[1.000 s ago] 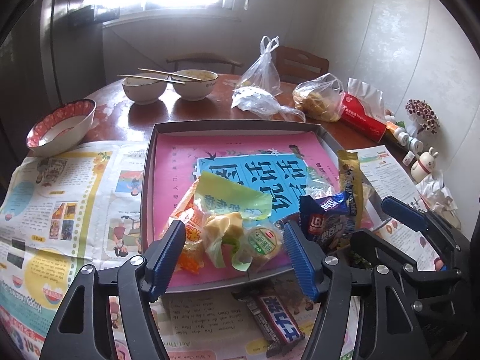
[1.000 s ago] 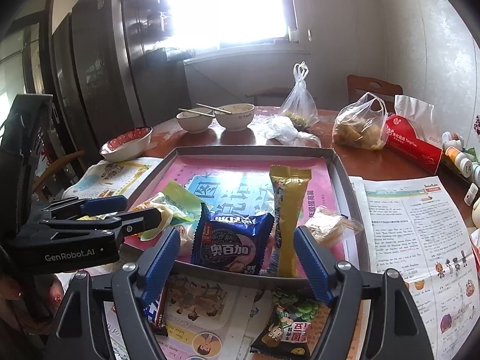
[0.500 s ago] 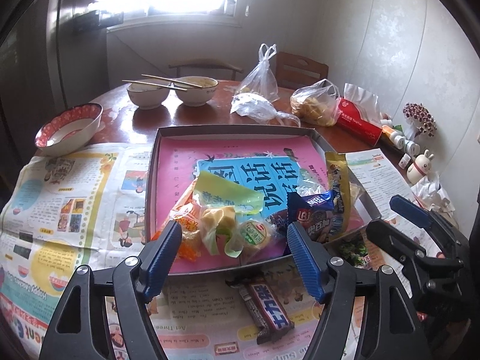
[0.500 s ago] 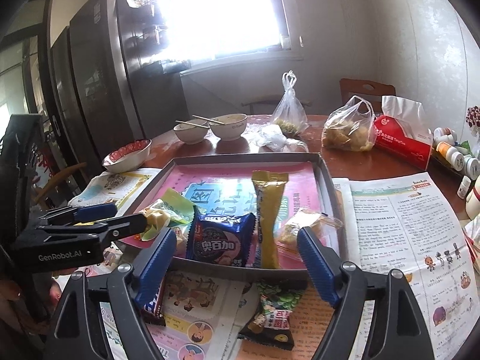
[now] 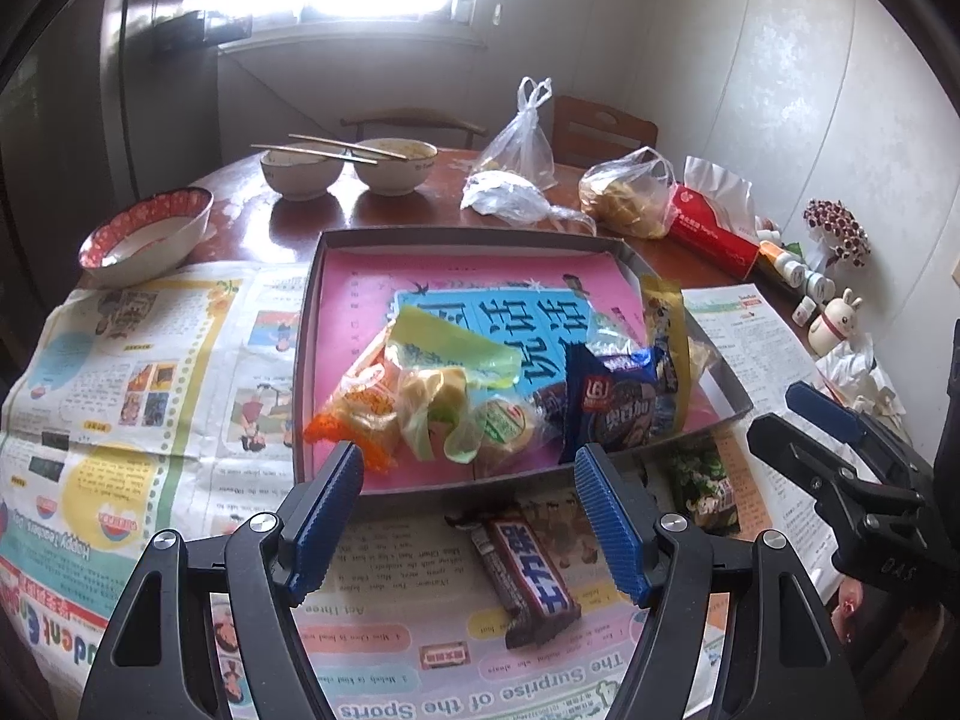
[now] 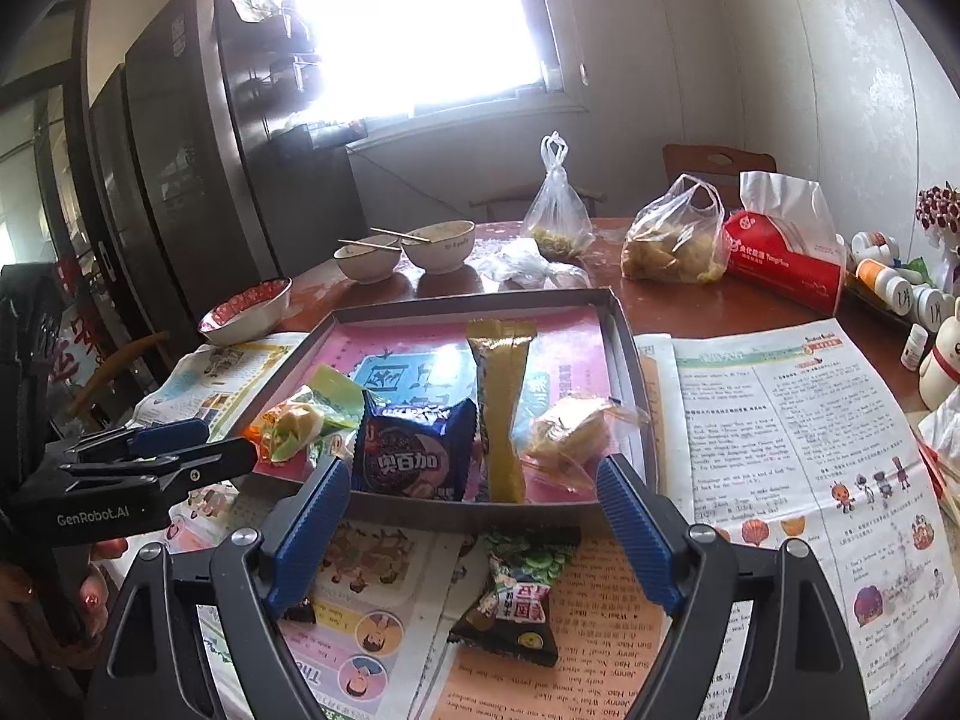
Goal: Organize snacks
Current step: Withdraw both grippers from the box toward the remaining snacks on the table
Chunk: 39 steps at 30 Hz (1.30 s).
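Observation:
A grey tray (image 5: 456,234) (image 6: 480,300) with a pink lining holds several snacks at its near end: a blue cookie pack (image 5: 612,408) (image 6: 411,450), a gold bar (image 6: 501,402), orange and green packets (image 5: 384,396) and a clear-wrapped cake (image 6: 570,435). On the newspaper in front of the tray lie a chocolate bar (image 5: 528,576) and a green pea packet (image 5: 702,480) (image 6: 516,588). My left gripper (image 5: 468,516) is open and empty above the chocolate bar. My right gripper (image 6: 474,528) is open and empty above the pea packet.
Newspapers (image 5: 138,372) cover the near table. Behind the tray stand two bowls with chopsticks (image 5: 348,171), a red-patterned bowl (image 5: 144,234), plastic bags (image 5: 624,198) and a red tissue pack (image 5: 714,228). Small bottles and a rabbit figure (image 5: 837,318) stand at the right.
Both grippers have pulled back toward me from the tray. The chocolate bar and pea packet now show fully below the jaws. Both stay open.

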Available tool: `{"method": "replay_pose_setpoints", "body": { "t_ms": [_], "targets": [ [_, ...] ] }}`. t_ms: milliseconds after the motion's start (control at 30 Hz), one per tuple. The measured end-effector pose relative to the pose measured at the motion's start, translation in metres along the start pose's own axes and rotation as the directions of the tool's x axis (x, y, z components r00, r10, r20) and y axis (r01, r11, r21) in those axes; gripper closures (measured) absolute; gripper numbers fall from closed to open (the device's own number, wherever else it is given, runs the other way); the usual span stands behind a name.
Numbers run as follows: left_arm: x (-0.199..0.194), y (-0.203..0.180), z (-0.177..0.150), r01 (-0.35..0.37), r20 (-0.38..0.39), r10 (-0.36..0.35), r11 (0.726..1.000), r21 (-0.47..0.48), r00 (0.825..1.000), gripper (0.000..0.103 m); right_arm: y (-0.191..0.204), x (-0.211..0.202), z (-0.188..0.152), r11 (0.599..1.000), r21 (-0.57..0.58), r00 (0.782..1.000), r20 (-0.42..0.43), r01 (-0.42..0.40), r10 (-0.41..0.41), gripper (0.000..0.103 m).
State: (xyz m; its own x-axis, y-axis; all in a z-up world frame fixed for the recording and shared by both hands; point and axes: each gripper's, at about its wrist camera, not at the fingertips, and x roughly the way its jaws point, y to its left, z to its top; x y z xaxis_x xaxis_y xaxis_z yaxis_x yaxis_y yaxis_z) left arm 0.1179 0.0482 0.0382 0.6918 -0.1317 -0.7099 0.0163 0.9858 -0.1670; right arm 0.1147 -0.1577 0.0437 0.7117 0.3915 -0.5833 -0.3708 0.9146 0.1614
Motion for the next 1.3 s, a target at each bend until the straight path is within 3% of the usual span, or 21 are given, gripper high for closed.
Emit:
{"method": "replay_pose_setpoints", "body": {
  "t_ms": [700,1300],
  "targets": [
    [0.003,-0.009,-0.021,0.018,-0.045,-0.017,1.0,0.012,0.999,0.028,-0.005,-0.008,-0.026,0.999,-0.027,0.999,-0.045,0.023,-0.024,0.019],
    [0.029,-0.013,-0.038,0.066,-0.143,-0.065,0.998,0.001,0.988,0.028,-0.013,0.009,-0.05,0.998,-0.041,0.989,-0.136,0.052,-0.057,0.019]
  ]
}}
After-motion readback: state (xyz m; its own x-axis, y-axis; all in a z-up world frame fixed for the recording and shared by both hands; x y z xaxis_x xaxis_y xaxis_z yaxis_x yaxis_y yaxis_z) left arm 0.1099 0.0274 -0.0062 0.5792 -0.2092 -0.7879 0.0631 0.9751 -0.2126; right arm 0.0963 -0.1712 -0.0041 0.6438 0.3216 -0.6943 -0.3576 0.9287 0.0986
